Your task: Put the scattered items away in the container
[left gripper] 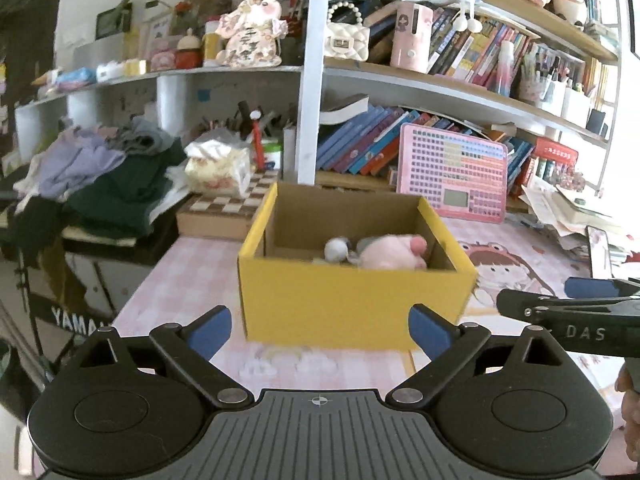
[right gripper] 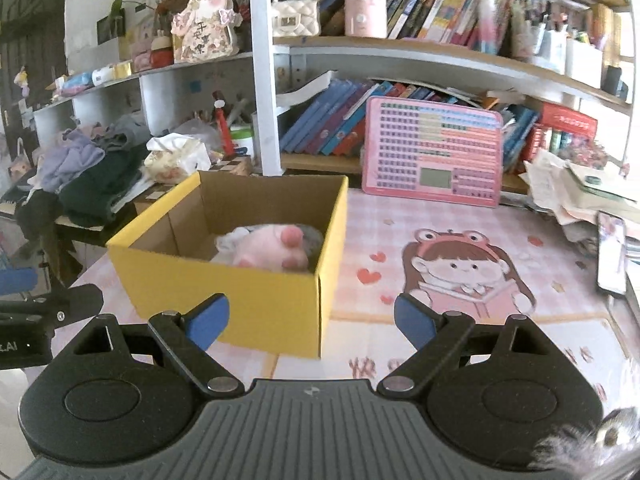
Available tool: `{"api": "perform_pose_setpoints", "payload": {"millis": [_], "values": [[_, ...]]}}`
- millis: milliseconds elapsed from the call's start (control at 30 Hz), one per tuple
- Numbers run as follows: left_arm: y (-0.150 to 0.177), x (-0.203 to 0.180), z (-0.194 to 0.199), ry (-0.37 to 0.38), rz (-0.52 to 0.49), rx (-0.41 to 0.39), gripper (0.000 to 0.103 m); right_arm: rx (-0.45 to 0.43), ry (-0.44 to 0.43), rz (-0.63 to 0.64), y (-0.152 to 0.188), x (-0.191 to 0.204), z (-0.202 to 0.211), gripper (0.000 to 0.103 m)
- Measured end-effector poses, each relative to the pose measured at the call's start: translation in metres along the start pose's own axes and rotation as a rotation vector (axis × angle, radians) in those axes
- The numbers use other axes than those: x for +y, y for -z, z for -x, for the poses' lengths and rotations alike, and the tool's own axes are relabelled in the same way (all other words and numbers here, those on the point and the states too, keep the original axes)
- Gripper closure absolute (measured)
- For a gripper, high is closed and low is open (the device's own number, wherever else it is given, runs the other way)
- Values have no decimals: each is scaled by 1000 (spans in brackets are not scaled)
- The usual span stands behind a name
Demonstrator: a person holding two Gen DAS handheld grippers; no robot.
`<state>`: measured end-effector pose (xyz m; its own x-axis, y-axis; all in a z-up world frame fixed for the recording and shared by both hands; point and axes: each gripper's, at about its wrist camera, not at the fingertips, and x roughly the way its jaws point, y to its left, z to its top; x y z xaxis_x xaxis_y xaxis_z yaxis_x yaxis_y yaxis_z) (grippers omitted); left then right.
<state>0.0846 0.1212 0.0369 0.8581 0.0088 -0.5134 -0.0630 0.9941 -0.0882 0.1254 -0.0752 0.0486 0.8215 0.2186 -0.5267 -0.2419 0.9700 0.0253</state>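
A yellow cardboard box [left gripper: 352, 304] [right gripper: 224, 296] stands open-topped on the pink desk mat. Inside it lie a pink plush toy [left gripper: 390, 254] [right gripper: 272, 250] and a small white-grey soft item [left gripper: 336, 249] [right gripper: 234, 240]. My left gripper [left gripper: 320, 330] hangs in front of the box's near wall, jaws wide apart, nothing between the blue pads. My right gripper [right gripper: 312, 322] is at the box's front right corner, also spread wide and empty. Each gripper's finger shows at the edge of the other's view, the right one [left gripper: 568, 312] and the left one [right gripper: 44, 304].
A pink keyboard-like tablet [right gripper: 432, 152] leans against the bookshelf behind the mat. Piled clothes [left gripper: 100, 176] and a chessboard [left gripper: 228, 200] sit left of the box. Loose papers [right gripper: 580, 188] and a phone [right gripper: 610, 256] lie at the right. A furry grey thing [right gripper: 592, 444] shows at the lower right corner.
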Motion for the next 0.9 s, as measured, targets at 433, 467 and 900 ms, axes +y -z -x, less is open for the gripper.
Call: {"api": "perform_pose_setpoints", "payload": {"millis": [433,467,900], "values": [[46,-23,37,5,-71,114,5,70,52,-23,62,7,58,9],[47,-25,39,11,-75,121,5,73,52,-23,64,7,61,8],[71,-39,32,50,-107,258,5,187,63,-77,89,-9,66,6]]}}
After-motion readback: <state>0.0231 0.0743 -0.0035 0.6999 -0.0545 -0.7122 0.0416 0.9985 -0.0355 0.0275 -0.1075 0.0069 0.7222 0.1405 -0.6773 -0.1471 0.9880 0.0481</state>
